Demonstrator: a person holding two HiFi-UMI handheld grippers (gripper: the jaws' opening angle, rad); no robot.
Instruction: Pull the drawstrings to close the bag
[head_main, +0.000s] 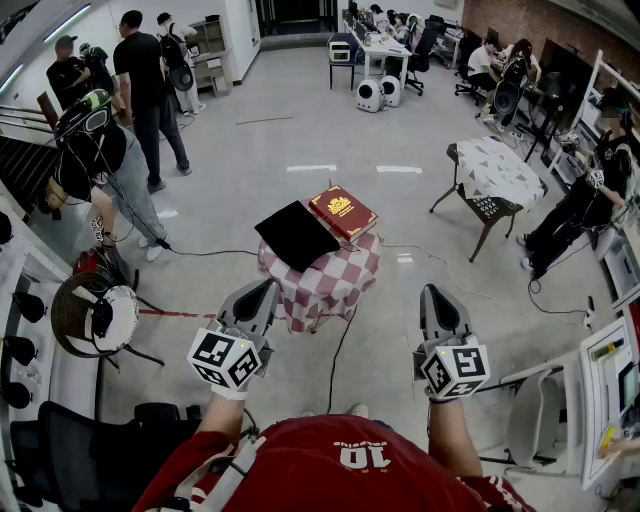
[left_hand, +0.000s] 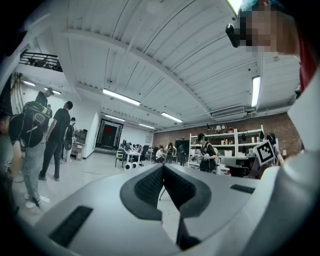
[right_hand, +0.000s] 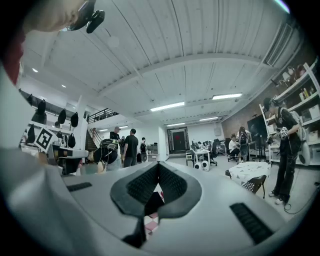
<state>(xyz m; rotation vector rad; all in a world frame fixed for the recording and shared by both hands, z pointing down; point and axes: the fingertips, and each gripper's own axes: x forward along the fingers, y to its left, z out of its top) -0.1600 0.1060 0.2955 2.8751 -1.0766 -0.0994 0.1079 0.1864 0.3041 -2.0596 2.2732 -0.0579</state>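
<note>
A flat black bag (head_main: 296, 235) lies on a small table with a red-and-white checked cloth (head_main: 325, 285), beside a red box (head_main: 342, 212). No drawstrings can be made out at this distance. My left gripper (head_main: 268, 287) and my right gripper (head_main: 432, 292) are held up side by side short of the table, the left near its front-left corner. Both are shut with nothing between their pads. In the left gripper view the jaws (left_hand: 162, 169) meet against the room beyond. The right gripper view shows its jaws (right_hand: 158, 165) closed, with the bag (right_hand: 151, 202) and the cloth (right_hand: 150, 224) showing below them.
Several people stand at the back left (head_main: 150, 90). A second table with a patterned cloth (head_main: 495, 170) stands to the right, and a person sits near it (head_main: 585, 205). A round seat (head_main: 95, 315) stands to the left. Cables (head_main: 340, 355) run across the floor. Equipment (head_main: 610, 390) lines the right edge.
</note>
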